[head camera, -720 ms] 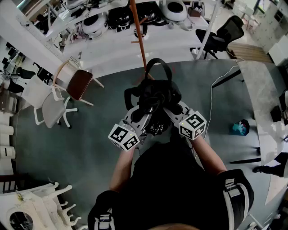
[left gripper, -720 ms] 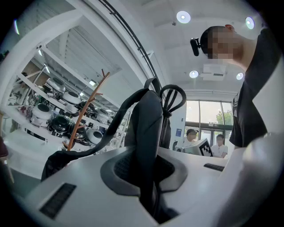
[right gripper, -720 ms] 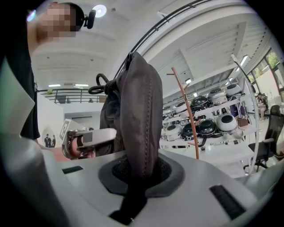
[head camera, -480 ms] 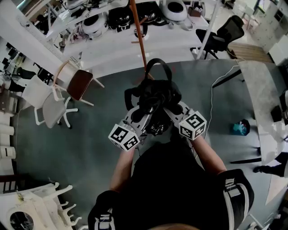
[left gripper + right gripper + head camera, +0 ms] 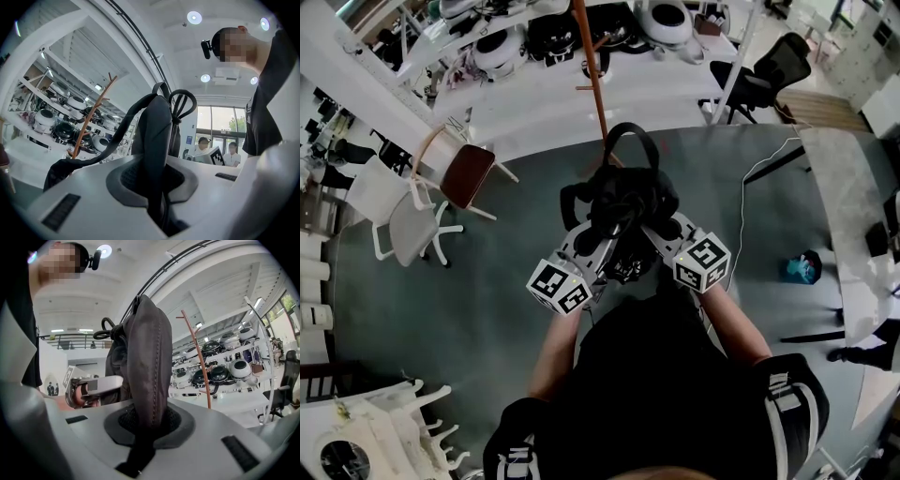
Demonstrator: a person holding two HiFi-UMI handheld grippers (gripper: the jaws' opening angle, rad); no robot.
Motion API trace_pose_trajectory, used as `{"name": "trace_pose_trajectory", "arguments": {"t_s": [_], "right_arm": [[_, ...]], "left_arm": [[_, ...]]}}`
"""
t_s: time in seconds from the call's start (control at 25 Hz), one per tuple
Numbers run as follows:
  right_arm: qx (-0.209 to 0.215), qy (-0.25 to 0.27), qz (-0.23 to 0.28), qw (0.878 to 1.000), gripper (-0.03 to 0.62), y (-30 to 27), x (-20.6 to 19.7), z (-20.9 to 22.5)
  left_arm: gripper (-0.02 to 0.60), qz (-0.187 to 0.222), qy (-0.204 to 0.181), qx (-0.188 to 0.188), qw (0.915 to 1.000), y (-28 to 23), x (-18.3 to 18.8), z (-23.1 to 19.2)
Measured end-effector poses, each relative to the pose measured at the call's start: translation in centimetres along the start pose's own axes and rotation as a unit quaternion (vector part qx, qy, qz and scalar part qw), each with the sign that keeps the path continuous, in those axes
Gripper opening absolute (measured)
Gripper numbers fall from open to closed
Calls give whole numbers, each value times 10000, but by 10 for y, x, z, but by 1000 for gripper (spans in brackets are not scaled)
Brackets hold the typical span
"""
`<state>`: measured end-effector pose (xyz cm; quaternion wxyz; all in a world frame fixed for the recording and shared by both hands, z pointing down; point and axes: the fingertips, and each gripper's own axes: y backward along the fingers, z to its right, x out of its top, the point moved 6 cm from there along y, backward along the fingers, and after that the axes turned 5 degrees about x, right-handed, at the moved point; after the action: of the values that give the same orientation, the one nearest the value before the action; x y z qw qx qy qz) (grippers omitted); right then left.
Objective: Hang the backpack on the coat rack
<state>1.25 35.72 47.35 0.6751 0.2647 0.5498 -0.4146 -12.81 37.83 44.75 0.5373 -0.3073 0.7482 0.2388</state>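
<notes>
Nearest us, our left gripper (image 5: 586,246) and right gripper (image 5: 658,234) sit side by side before our chest, pointing about level. Both are clenched on the backpack (image 5: 623,202). The left jaws pinch a dark strap (image 5: 157,136), and the right jaws pinch a stitched brown-grey fold (image 5: 149,362) of the bag. The backpack hangs in the air just past the jaws, above the grey floor (image 5: 487,309), with its top loop (image 5: 628,141) standing up. Beyond it rises the coat rack (image 5: 592,84), an orange-brown pole with short pegs. In both gripper views it stands apart from the bag, which is on no peg. Farther left are a brown chair (image 5: 467,173) and a white chair (image 5: 408,225). A black office chair (image 5: 769,66) stands far right.
</notes>
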Motion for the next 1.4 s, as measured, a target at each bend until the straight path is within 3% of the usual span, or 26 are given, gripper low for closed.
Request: {"name": "trace_pose_trajectory", "arguments": {"t_s": [0.72,1.4], "right_arm": [[136,-82,-33,9999,52,-13,5,39],[584,-101,-133,9982,52,-30,36,140]], "left_arm": [[54,-44,67,155,9998,-33,0,-19],[54,-5,27,589,9983,-125,11,-50]]}}
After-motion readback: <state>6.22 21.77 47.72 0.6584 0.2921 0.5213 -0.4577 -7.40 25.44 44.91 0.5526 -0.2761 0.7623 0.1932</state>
